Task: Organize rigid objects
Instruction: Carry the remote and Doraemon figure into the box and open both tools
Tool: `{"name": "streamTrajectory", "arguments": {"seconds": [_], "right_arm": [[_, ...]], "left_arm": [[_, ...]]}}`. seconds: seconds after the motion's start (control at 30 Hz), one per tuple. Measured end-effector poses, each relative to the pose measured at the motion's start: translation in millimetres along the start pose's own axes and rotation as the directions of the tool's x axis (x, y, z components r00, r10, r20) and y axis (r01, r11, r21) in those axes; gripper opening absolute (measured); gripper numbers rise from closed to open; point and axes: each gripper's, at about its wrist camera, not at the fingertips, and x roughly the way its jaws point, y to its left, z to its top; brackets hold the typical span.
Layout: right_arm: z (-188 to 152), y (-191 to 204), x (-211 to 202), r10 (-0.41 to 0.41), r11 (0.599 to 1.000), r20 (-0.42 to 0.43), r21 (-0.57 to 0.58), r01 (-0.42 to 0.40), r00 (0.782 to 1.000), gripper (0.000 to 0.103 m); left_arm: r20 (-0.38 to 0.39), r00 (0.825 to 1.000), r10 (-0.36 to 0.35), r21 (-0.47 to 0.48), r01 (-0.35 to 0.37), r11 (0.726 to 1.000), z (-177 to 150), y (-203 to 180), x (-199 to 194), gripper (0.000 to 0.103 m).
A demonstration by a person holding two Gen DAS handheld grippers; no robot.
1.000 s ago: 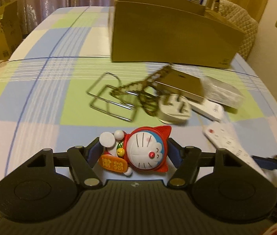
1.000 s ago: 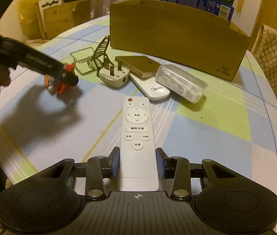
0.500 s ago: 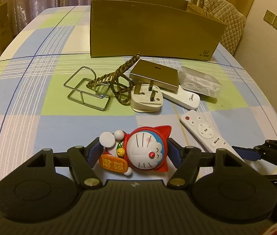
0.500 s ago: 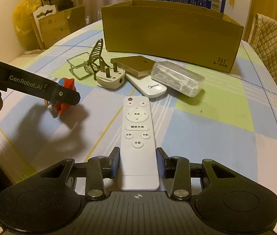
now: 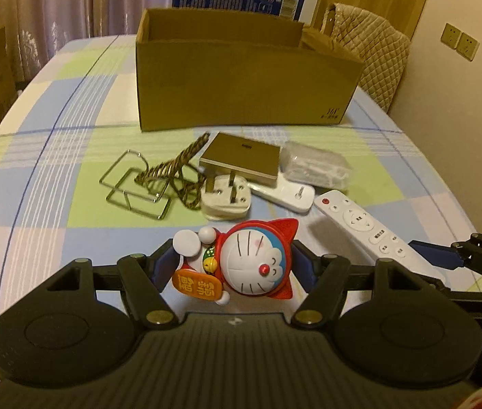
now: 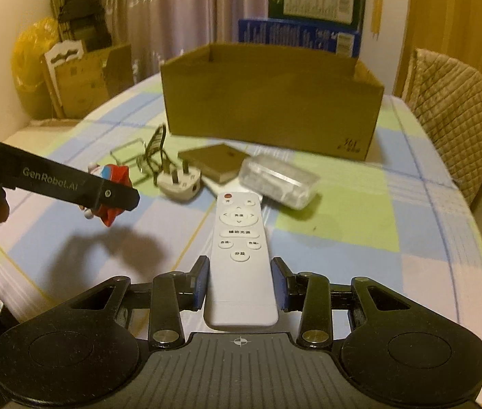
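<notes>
The task looks barely begun. The left gripper (image 5: 232, 266) has its jaws clamped on a red-and-white cat figurine (image 5: 241, 262) at the lower middle of the left wrist view, held clear of the table. The right gripper (image 6: 240, 283) has its jaws clamped on the sides of a white remote control (image 6: 240, 248), which reaches up the middle of the right wrist view. Both pieces are in hand but neither has reached the open cardboard box (image 5: 241, 78) in the upper middle of the frame; its inside is hidden behind the front wall, so what it already holds cannot be told.

Several things are left on the table just in front of the box: a bent wire stand (image 5: 135, 187) with a coiled braided piece (image 5: 176, 170), a white three-pin plug (image 5: 225, 197), a flat gold-coloured box (image 5: 241, 156), a second white remote (image 5: 285, 192) partly under it, and a clear plastic case (image 5: 316, 167).

The table (image 5: 53, 170) wears a checked cloth in blue, green, pink and white. Behind it hang curtains (image 5: 53, 6); a quilted chair back (image 5: 377, 58) stands at the upper right, cartons (image 6: 84, 78) and a yellow bag (image 6: 32, 58) at the upper left, and wall sockets (image 5: 459, 41) on the right wall.
</notes>
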Motion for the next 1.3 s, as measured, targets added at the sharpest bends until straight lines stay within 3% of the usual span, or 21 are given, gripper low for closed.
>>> {"name": "streamTrajectory", "arguments": {"seconds": [0.5, 0.77, 1.0, 1.3], "right_arm": [[46.9, -9.5, -31.2, -0.018, 1.0, 0.099, 0.021, 0.016, 0.995, 0.035], [110.4, -33.5, -26.1, -0.021, 0.999, 0.184, 0.033, 0.015, 0.983, 0.035], [176.4, -67.5, 15.4, -0.037, 0.998, 0.192, 0.055, 0.027, 0.981, 0.035], [231.1, -110.6, 89.7, -0.073, 0.993, 0.104, 0.104, 0.063, 0.992, 0.036]], "left_arm": [[0.086, 0.996, -0.006, 0.056, 0.001, 0.998, 39.7, -14.6, -29.9, 0.066], [0.122, 0.99, -0.065, 0.04, 0.06, 0.997, 92.0, -8.1, -25.6, 0.066], [0.163, 0.985, -0.055, 0.075, 0.043, 0.996, 162.6, 1.4, -8.1, 0.066], [0.138, 0.99, 0.018, 0.034, -0.023, 0.999, 237.7, 37.5, 54.3, 0.066]]}}
